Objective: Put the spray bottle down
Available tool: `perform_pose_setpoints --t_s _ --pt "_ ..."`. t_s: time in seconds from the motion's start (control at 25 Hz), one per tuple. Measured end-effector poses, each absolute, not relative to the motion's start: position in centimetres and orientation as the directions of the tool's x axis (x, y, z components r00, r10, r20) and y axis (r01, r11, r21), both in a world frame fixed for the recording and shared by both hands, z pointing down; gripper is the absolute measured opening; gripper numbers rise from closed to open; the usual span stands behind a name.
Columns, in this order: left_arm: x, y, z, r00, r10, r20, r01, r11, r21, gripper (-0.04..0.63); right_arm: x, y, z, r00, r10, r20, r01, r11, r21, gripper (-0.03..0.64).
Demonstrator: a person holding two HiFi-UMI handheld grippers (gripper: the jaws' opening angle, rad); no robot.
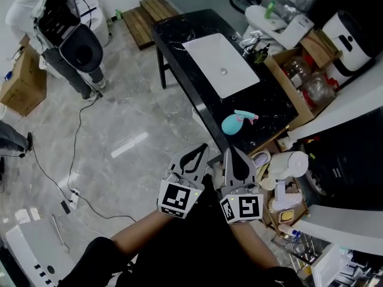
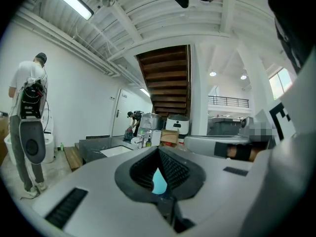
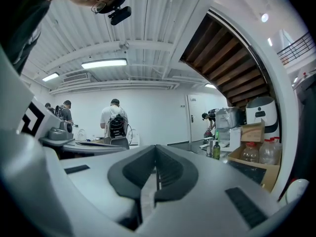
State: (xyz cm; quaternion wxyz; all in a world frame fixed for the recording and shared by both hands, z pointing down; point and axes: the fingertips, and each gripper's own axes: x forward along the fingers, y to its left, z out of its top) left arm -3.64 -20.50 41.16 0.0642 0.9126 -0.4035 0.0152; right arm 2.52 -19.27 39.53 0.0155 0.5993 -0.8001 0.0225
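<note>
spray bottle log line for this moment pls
spray bottle: lying on black counter, not held | left tongs: shut, empty | right tongs: shut, empty

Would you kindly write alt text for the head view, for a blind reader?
Seen from above, a teal spray bottle sits on a black counter near a white sink; the left gripper and right gripper, both shut and empty, point toward it. A person stands at upper left.
</note>
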Motion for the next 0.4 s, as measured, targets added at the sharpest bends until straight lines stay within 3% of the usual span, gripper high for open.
perform_pose_setpoints --t_s 0.4 --pt "-3.2 -19.0 41.7 0.663 -0.743 0.09 -0.748 -0.652 0.122 0.012 3.3 -17.1 39.9 -0.275 -0.96 0.06 -0.962 0.274 -0.015 0.015"
